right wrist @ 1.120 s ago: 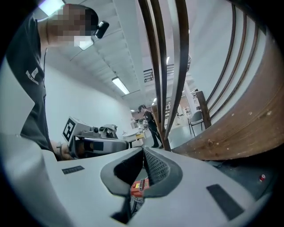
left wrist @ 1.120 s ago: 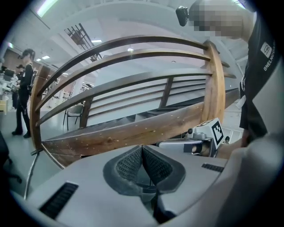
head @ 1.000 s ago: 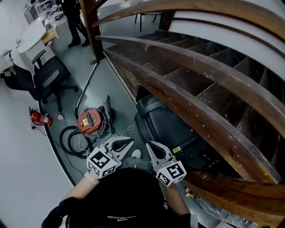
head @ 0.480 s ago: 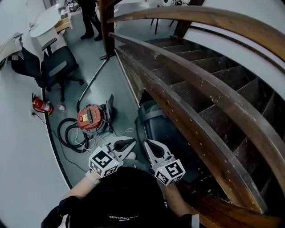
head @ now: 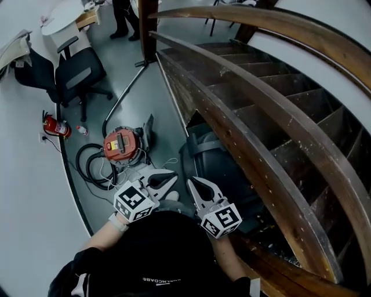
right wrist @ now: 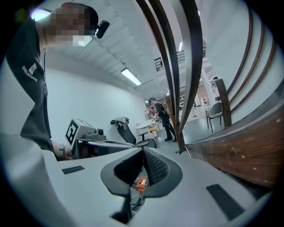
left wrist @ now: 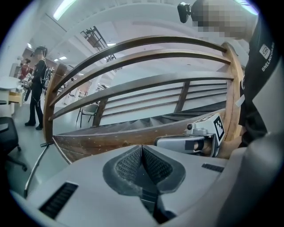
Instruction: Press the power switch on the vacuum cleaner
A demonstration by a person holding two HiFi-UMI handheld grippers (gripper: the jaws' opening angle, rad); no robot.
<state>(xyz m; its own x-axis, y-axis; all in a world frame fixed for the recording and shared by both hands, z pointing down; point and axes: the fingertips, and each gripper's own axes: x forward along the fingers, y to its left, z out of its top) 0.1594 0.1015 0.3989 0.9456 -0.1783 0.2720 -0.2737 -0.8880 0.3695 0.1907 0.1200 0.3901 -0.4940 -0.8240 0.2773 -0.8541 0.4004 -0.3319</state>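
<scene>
The vacuum cleaner is a round red-orange canister on the grey floor, with its black hose coiled at its left. It also shows small and red through the gap under the jaws in the right gripper view. My left gripper is held in the air short of the canister, jaws shut and empty. My right gripper hangs beside it to the right, also shut and empty. The left gripper view faces the wooden stairs. The switch itself is too small to make out.
A curved wooden staircase with heavy rails fills the right side. A black bin lies under it. The vacuum's metal tube runs away from the canister. A fire extinguisher, an office chair and a standing person are at the left and back.
The head view has shifted, so the vacuum cleaner now sits slightly lower and to the right in frame. Both grippers hold the same pose, shut.
</scene>
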